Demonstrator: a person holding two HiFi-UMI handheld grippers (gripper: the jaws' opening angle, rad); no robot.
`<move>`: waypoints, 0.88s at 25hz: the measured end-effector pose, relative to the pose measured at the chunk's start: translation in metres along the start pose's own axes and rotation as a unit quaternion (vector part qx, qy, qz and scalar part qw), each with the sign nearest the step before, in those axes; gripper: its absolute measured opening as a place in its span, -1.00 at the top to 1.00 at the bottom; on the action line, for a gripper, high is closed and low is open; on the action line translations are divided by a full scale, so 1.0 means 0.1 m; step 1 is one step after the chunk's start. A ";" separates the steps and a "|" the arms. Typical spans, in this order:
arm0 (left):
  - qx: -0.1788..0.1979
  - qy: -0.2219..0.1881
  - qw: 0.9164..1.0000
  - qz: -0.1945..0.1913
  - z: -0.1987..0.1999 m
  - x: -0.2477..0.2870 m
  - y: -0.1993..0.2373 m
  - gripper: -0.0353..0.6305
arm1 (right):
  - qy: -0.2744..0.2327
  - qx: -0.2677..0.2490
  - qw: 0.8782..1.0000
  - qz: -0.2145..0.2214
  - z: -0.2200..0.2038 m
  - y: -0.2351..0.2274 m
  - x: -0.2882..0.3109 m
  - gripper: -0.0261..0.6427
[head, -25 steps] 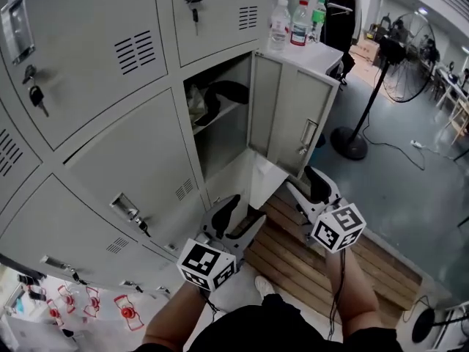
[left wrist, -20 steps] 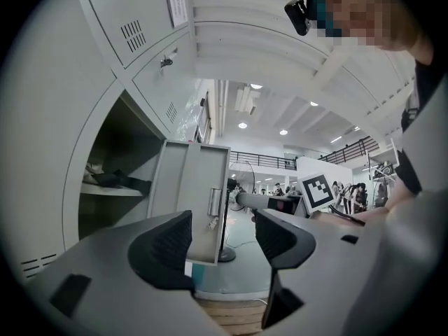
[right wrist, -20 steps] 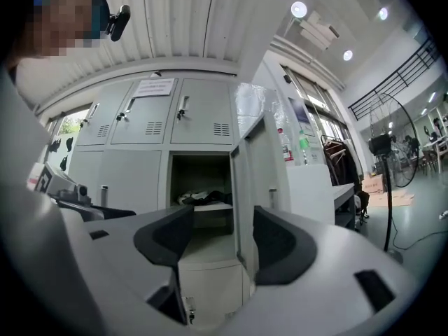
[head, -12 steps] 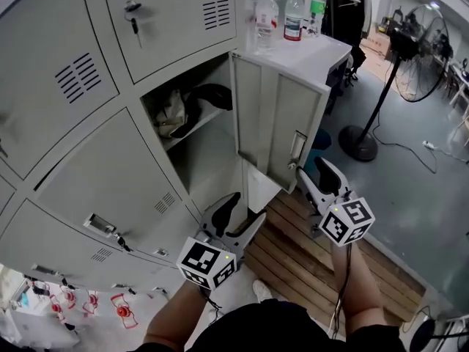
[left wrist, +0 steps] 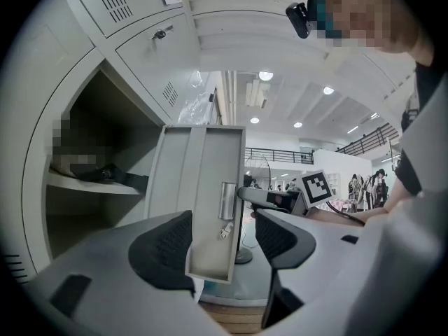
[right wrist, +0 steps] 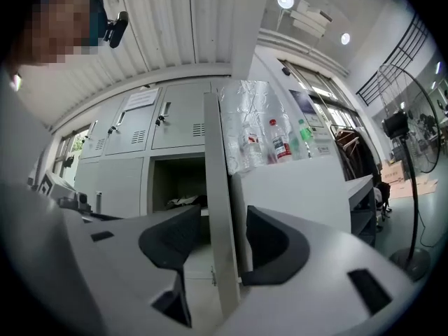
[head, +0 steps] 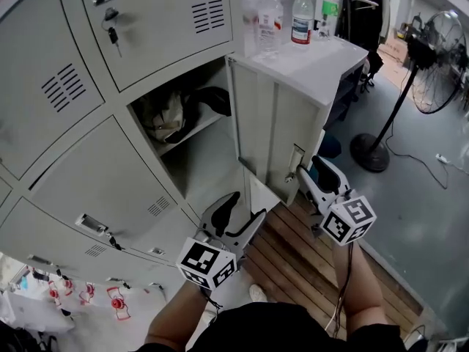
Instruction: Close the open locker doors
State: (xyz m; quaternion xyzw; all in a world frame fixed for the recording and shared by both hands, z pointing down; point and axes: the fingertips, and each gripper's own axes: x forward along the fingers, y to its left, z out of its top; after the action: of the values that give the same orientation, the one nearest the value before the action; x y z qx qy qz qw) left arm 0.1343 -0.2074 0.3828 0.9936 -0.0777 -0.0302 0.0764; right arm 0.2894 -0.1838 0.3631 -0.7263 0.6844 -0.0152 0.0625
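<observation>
**Grey locker door [head: 275,130] hanging open**

The left gripper [head: 245,205] is hovering low, jaws spread and empty. Clothes [head: 183,112] are lying inside. The right gripper [head: 308,169], its jaws just closing, is straddling the door's edge without pinching it. Bottles [head: 300,17] are standing behind.

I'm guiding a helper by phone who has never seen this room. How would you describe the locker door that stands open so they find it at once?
Start at the bank of grey lockers. At its right end, next to the white top with the bottles, one door stands swung out. Unlike the shut doors around it, it bares a shelf holding dark things.
</observation>
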 end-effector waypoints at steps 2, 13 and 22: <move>0.001 0.000 1.000 0.009 -0.01 0.03 0.02 0.02 | 0.000 0.002 1.000 0.014 -0.01 -0.01 0.05 0.37; 0.007 0.001 0.999 0.039 -0.03 0.09 0.10 0.02 | 0.003 0.010 0.998 0.063 -0.07 0.01 0.20 0.47; 0.002 -0.001 0.999 0.049 -0.05 0.08 0.16 0.02 | 0.008 0.011 0.995 0.102 -0.12 0.19 0.23 0.53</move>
State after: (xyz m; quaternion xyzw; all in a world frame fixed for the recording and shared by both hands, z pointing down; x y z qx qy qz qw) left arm 0.1398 -0.2232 0.3900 0.9888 -0.1260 -0.0274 0.0754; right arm 0.2704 -0.2084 0.3714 -0.6515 0.7555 -0.0221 0.0657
